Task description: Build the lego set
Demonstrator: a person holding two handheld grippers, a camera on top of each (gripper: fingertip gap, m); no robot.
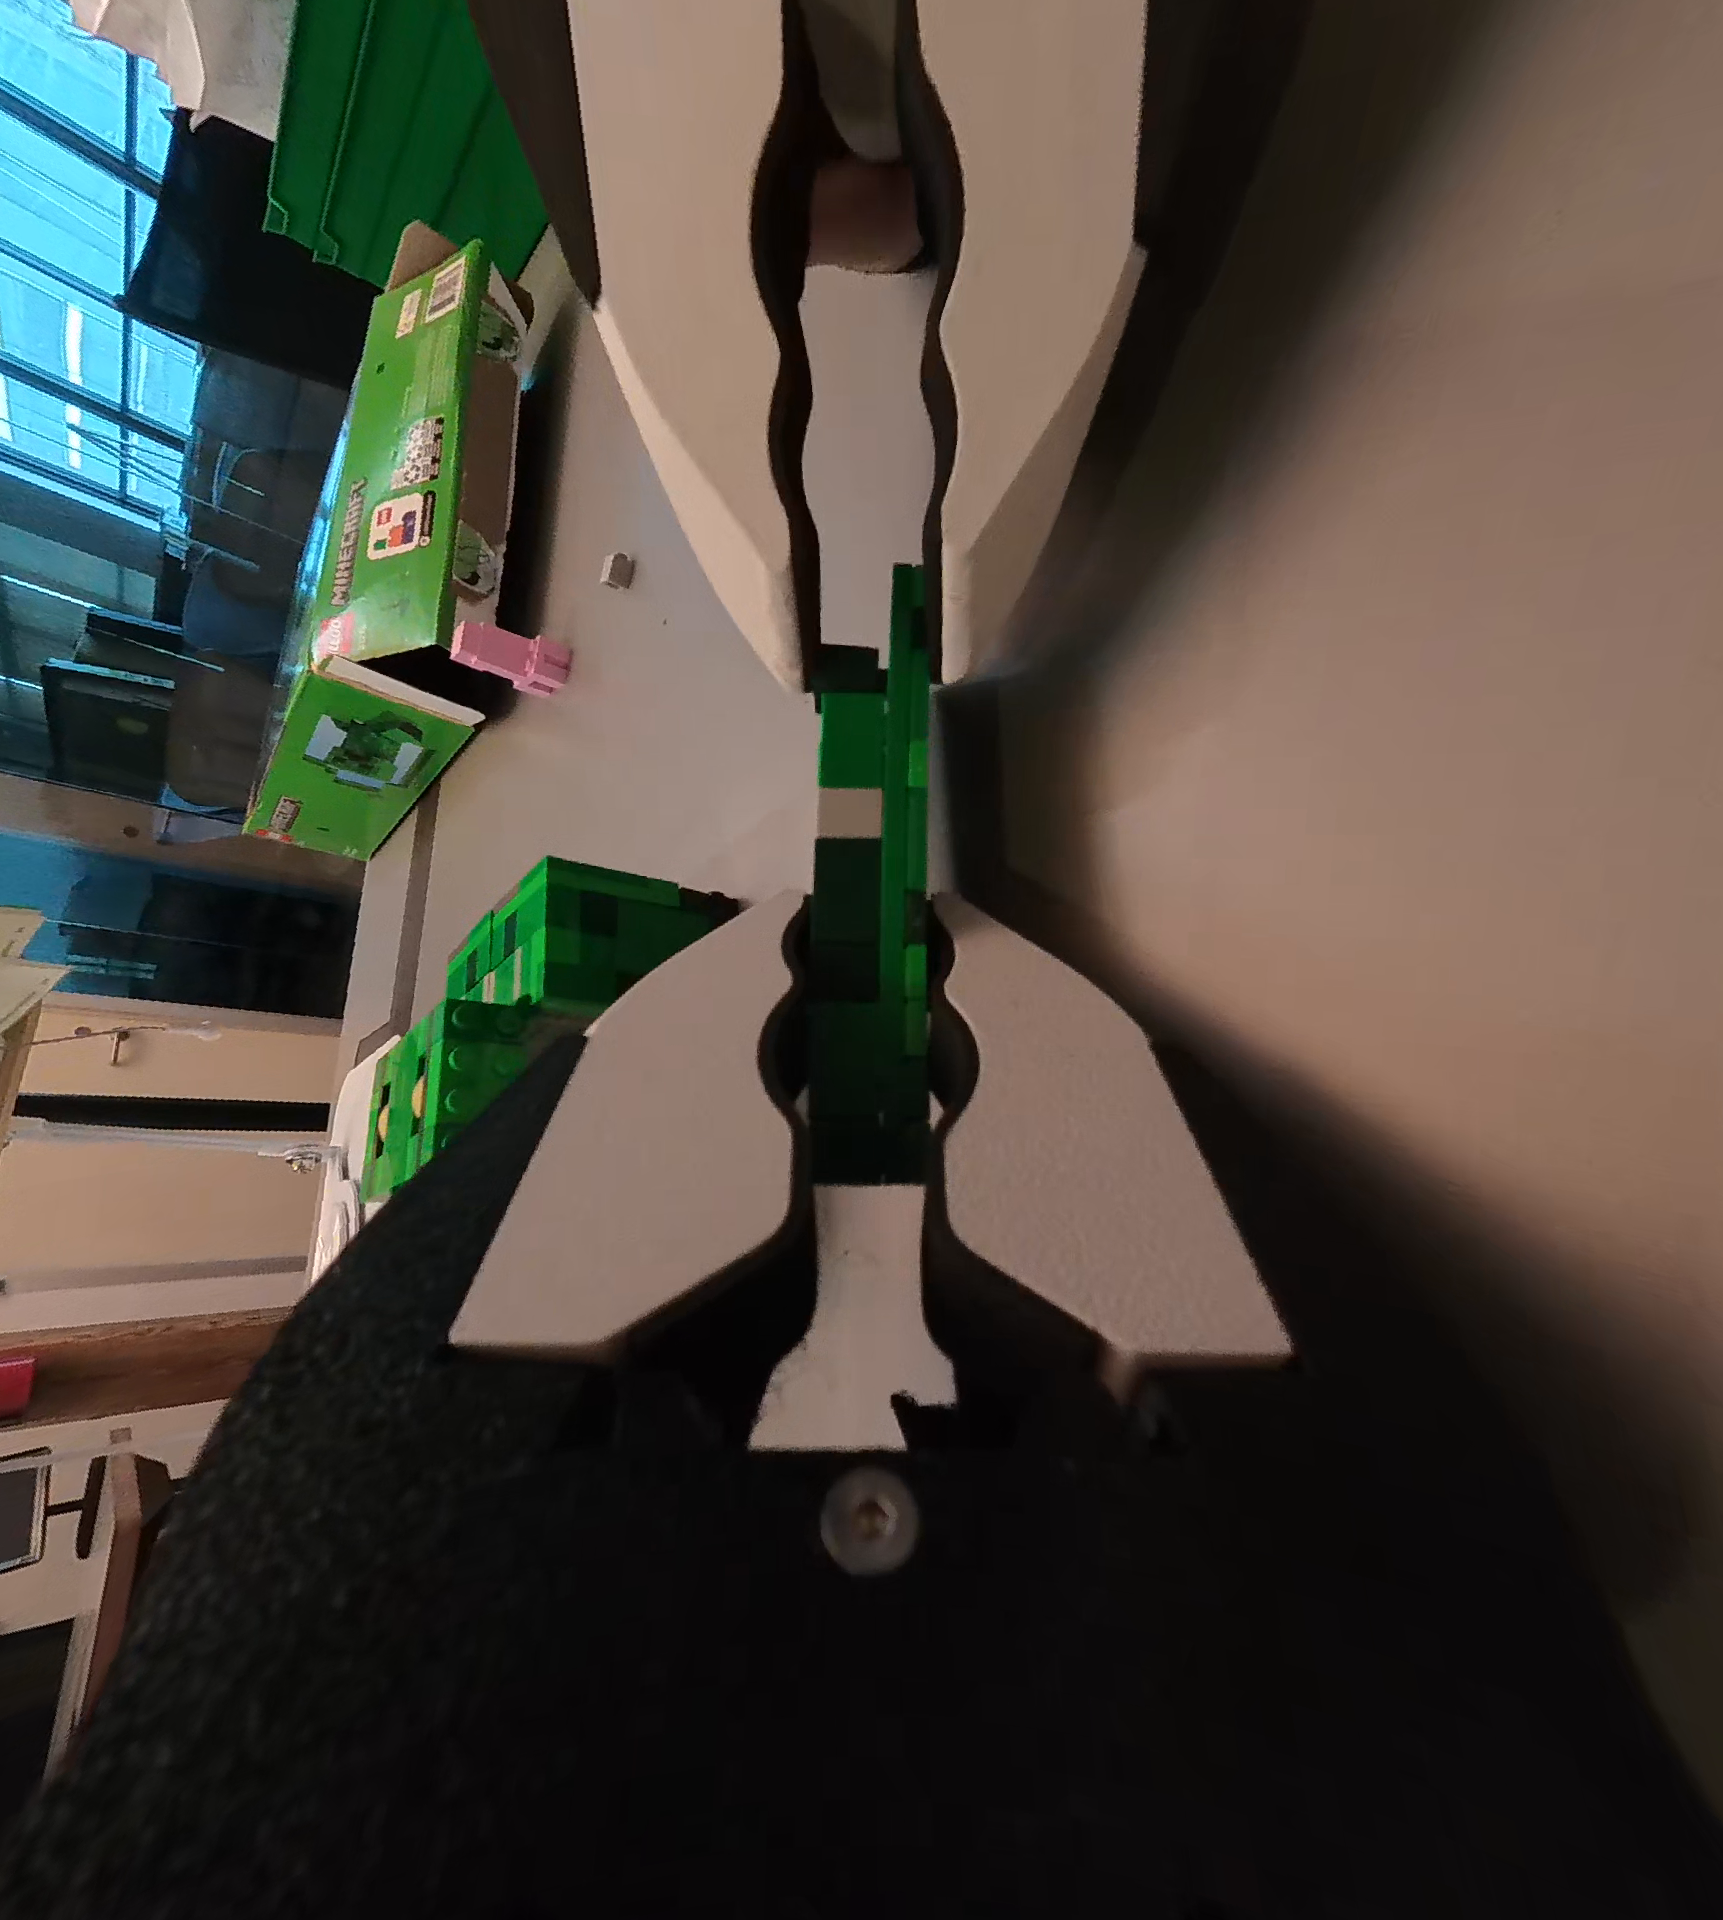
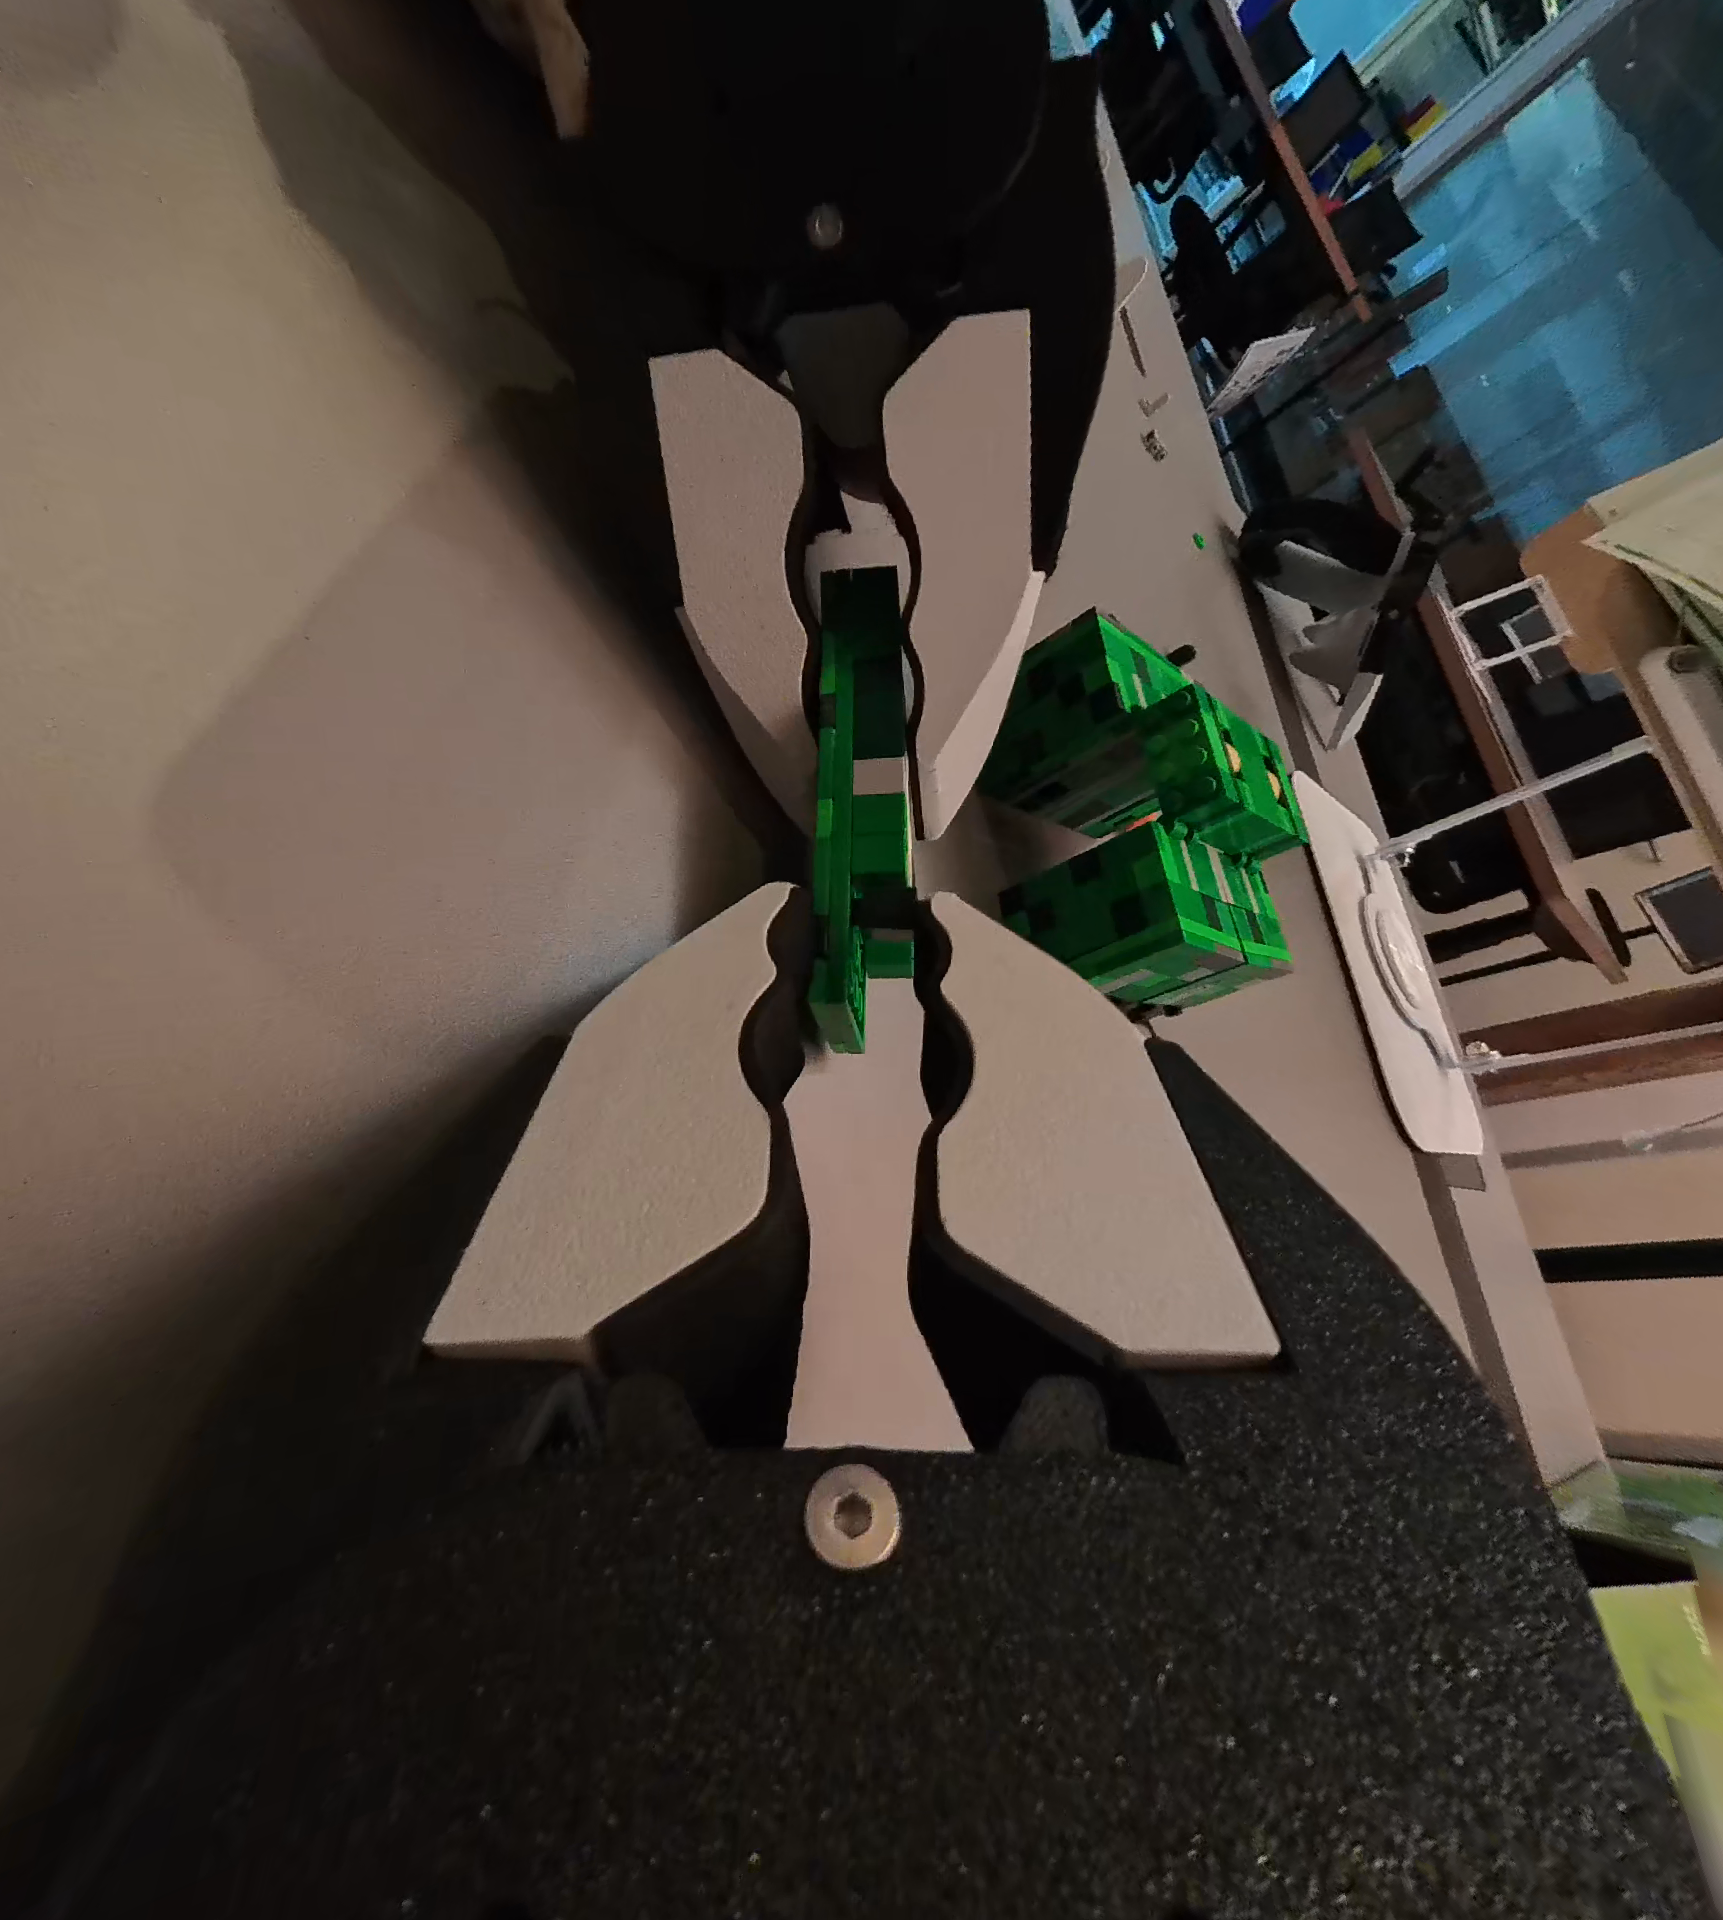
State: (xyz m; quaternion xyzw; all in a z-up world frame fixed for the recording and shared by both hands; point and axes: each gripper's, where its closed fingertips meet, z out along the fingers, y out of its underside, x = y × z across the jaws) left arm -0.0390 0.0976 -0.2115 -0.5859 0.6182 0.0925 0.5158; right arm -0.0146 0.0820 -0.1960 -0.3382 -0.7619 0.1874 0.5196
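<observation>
A flat green lego panel (image 1: 867,790) with dark green and one grey brick is held in the air between my two grippers, which face each other tip to tip. My left gripper (image 1: 862,914) is shut on one end of it, and my right gripper (image 1: 872,665) grips the other end. The right wrist view shows the same panel (image 2: 862,790), with my right gripper (image 2: 862,904) shut on its near end and my left gripper (image 2: 867,821) opposite. A built green lego block model (image 1: 566,956) lies on the table beside them; it also shows in the right wrist view (image 2: 1137,831).
On the grey table (image 1: 691,727) are an open green lego box (image 1: 389,499), a small pink lego build (image 1: 514,655) and a small grey piece (image 1: 616,569). A white sheet (image 2: 1387,966) and a clear acrylic stand (image 2: 1522,810) lie past the block model. A tiny green stud (image 2: 1198,539) lies farther off. My left and right fingertips are right by each other.
</observation>
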